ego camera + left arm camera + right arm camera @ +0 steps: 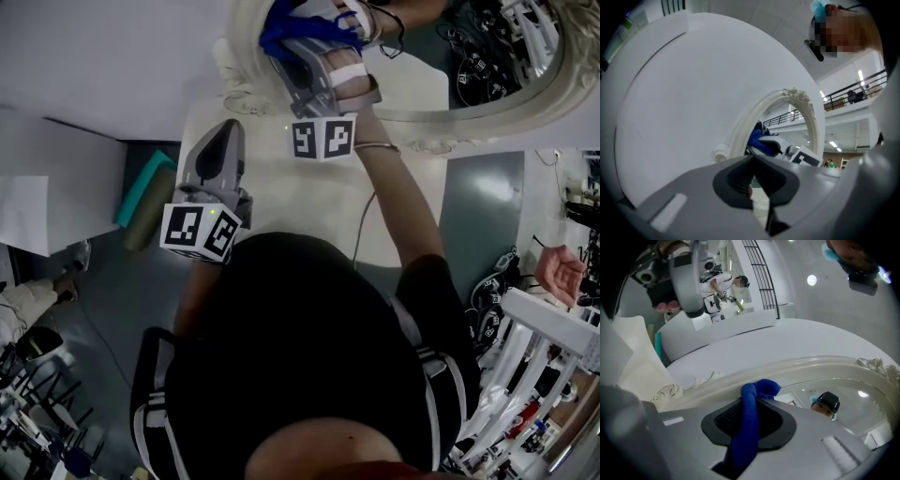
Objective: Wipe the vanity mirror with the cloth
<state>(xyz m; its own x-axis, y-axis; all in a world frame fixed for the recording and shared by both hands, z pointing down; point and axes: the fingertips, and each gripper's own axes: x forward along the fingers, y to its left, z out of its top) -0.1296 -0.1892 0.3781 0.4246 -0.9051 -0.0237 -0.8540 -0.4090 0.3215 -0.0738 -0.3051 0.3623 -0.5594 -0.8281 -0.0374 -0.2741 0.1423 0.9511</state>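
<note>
The blue wiping cloth (747, 427) is bunched into a strip and clamped between the jaws of the right gripper (757, 398). Its free end pokes out past the jaw tips, right by the cream, ornately moulded rim of the oval vanity mirror (834, 394). From the head view the cloth (281, 33) sits at the left part of the mirror (487, 66), but no view shows clearly whether it is pressing on the glass or only on the frame. The mirror stands at the far edge of the round white table (281, 187), facing the person. The right gripper (300, 28) reaches to it across the table top. The left gripper (225, 131) hangs over the near-left part of the table, well apart from the mirror, with its jaws together on nothing (752, 159) and pointed toward the frame (787, 126). The wiping looks to be at or near its start. The main risk is that nothing steadies the mirror, so a firm push with the cloth could rock it backward or slide it off the far edge. Only a short tuft of cloth leads the jaws, so a steep angle could bring the hard jaw tips onto the glass. The cloth could also snag on the frame's raised ornament and be pulled out of the grip.
</note>
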